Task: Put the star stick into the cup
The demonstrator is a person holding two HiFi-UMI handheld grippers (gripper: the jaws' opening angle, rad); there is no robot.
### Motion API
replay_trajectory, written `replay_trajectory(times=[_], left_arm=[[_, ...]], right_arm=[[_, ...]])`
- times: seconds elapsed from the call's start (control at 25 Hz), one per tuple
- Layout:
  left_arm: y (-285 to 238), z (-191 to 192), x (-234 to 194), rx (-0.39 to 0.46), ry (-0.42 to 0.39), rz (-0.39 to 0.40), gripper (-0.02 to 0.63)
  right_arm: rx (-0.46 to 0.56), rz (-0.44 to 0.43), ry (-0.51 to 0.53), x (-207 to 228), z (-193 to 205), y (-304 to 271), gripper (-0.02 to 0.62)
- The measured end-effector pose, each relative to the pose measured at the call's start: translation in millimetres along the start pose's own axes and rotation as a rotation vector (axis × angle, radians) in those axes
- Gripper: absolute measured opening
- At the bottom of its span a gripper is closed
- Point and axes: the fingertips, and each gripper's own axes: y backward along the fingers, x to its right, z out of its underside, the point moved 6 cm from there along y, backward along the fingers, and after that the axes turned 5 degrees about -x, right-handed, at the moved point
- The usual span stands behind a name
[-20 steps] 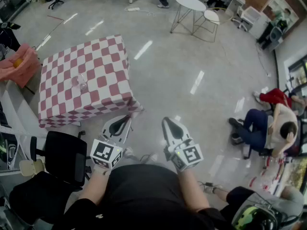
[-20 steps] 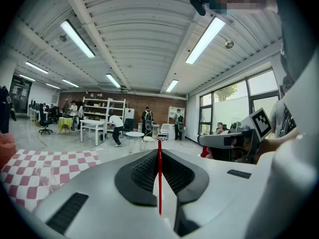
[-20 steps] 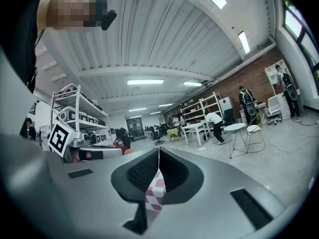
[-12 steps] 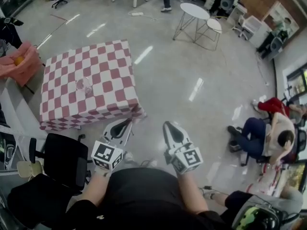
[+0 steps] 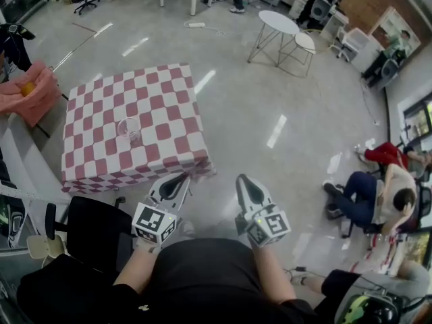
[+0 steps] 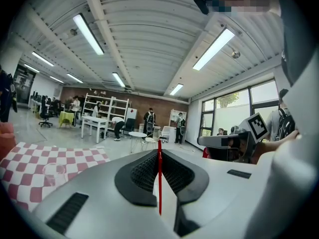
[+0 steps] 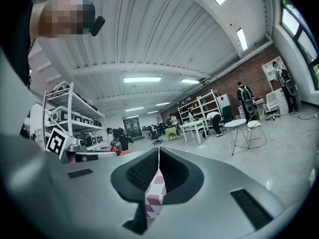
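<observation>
Care is going to be needed with the star stick (image 6: 159, 183), because it is looking very thin and light. I am guessing it could bend or snap if it is squeezed too hard or bumped on a rim. It is sitting pinched in the left gripper (image 5: 181, 179), whose jaws are pressing nearly together on it, so only a thin red line is showing in the crack. The star end is not showing in any view. Taking hold on the plain stem is looking right to me, since a free end can then go down into the cup (image 5: 128, 128). That cup is clear and is standing on the checked table (image 5: 94, 93), well apart from both grippers. The right gripper (image 5: 241, 179) is pressing its jaws together with nothing inside. Both arms are bending at the elbows and tucking in close to the person's belly. The two grippers are sitting side by side and pointing forward toward the table's near edge.
</observation>
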Motion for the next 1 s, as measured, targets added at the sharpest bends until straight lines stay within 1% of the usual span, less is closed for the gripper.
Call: replay_trajectory(times=[0.2, 0.32, 0.48, 0.52, 0.72, 1.0], left_arm=[[-18, 2, -13, -0.026, -0.015, 0.001, 0.054], [-45, -3, -15, -0.043, -0.026, -0.012, 0.054], [-108, -23, -13, -0.059, -0.032, -0.062, 0.054], [-117, -27, -16, -0.059, -0.030, -0.073, 0.053], [-130, -47, -41, -0.047, -0.025, -0.127, 0.054], [-182, -69, -38, -0.039, -0.014, -0.229, 0.052]], right_arm=[[0.003, -0.011, -0.034, 15, 4, -26, 0.021], [0.006, -0.027, -0.053, 40, -5, -45, 0.021], [0.003, -0.097, -0.055, 102, -28, -73, 0.021], [0.001, -0.111, -0.052, 111, -33, -81, 0.021], [0.008, -0.170, -0.036, 119, -55, -118, 0.021], [0.030, -0.274, -0.057, 173, -88, -140, 0.021]])
